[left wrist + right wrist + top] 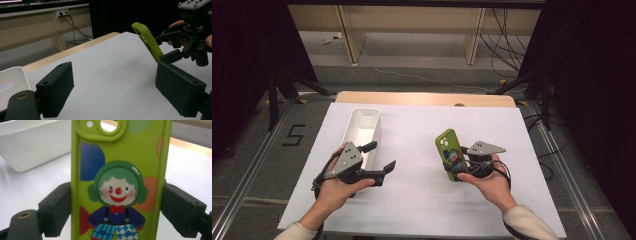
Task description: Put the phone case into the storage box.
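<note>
A lime-green phone case (449,152) with a clown printed on its back stands right of centre in the high view, long axis upright, camera cutout on top, clamped across its width by the right gripper (462,162). The left gripper (379,160) gapes empty, beside the white bin (362,131).

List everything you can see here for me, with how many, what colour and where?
Phone case: one, lime green with a clown picture, held upright over the sheet between the right gripper's fingers.
Bin: one, white, oblong, on the sheet's left part.
Sheet: one, white, covering the table.
Table: one, light wood, its far edge showing beyond the sheet.
Desks: light wood, on the floor behind.
Cables: several, dark, on the floor at the back right.
Left gripper: one, black, open and holding nothing, beside the bin.
Right gripper: one, black, gripping the case.
Hands: two, at the near edge.
</note>
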Demonstrator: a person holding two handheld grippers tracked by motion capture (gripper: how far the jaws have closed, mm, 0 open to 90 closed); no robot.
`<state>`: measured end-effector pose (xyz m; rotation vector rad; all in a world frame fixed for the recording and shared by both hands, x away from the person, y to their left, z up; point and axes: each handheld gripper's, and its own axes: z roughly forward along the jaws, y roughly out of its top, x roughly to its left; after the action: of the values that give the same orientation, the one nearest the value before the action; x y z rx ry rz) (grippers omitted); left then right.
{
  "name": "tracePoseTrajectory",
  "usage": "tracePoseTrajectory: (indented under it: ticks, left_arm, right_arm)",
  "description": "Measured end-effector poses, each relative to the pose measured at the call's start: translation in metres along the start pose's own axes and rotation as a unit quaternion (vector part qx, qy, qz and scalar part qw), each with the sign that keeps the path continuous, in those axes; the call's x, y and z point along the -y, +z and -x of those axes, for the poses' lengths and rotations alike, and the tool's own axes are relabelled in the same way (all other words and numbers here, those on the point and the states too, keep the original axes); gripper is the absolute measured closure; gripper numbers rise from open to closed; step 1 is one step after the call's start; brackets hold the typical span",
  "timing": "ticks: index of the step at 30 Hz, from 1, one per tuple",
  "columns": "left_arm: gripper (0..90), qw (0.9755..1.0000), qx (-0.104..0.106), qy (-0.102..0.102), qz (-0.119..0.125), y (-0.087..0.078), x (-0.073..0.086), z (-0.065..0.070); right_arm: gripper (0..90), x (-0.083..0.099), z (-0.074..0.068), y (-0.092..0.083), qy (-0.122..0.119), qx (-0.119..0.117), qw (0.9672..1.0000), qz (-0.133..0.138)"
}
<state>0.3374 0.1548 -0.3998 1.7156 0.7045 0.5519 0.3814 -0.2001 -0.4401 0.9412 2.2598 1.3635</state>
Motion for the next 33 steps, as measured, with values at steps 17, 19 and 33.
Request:
tracePoseTrajectory:
  ticks: [17,19,33]
  left_arm:
    - [15.9,0.9992,0.036,-0.017,-0.006,0.042,-0.018,0.02]
    - [16.2,0.999,0.039,-0.02,-0.007,0.046,-0.019,0.022]
    - [26.0,0.9987,0.048,-0.012,-0.012,0.068,-0.023,0.033]
  right_arm:
    - [16.7,-0.006,-0.011,0.004,-0.006,-0.001,0.9997,0.024]
    - [16.7,-0.007,-0.013,0.004,-0.006,-0.002,0.9997,0.024]
    - [16.7,-0.008,-0.022,0.013,-0.014,-0.004,0.9997,0.02]
